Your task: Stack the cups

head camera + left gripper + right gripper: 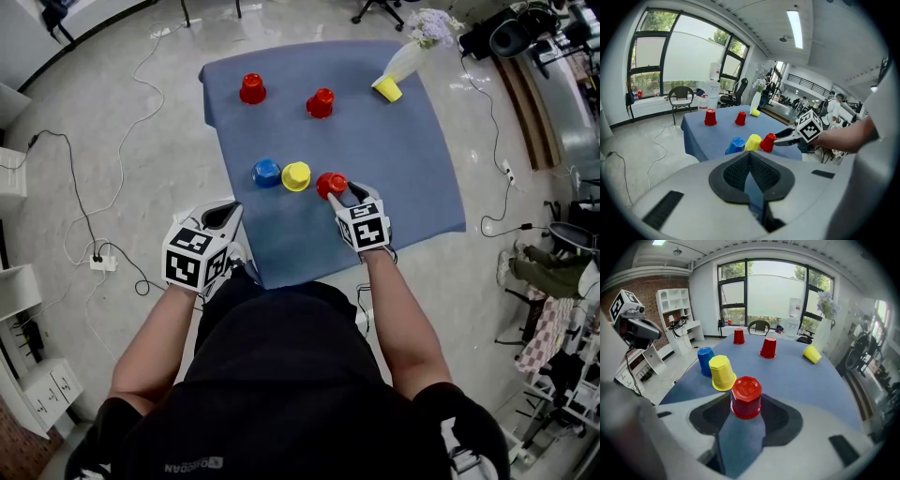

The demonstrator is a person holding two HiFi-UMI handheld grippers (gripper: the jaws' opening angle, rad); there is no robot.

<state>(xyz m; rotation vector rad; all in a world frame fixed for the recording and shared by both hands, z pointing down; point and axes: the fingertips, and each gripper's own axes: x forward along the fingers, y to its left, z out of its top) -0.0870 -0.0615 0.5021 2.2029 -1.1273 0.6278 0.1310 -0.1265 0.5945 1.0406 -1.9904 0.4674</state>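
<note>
- Just off the near left corner of the blue cloth-covered table: left gripper, jaws pressed together on nothing, too far out to help with a toppling cup.
- At the table's near edge: right gripper, jaws spread wide, pads against both sides of a red upturned plastic cup; by the look of it, a hold.
- Could buckle the thin wall or squirt the cup out of the pads by squeezing harder. Could drop it back on the cloth by lifting on too light a pinch.
- Just left of that along the table's near edge: yellow upturned plastic cup, then blue upturned plastic cup. Could sweep either off the table by crossing too low, or jam rim on base by lowering off-centre or tilted.
- Toward the table's far side: two more red upturned cups, well apart.
- Near the table's far right corner: a second yellow cup lying on its side, likely to roll at a nudge, beside a white vase of pale flowers, easy to tip on a long reach.
- Hard to judge: red plastic cup's rim resting on the cloth or hanging clear, masked by the jaws in the right gripper view and small elsewhere.
- Cannot tell: yellow and blue neighbours touching or merely close.
- Hidden: part of the table's near edge, behind the person's body and arms in the head view.
</note>
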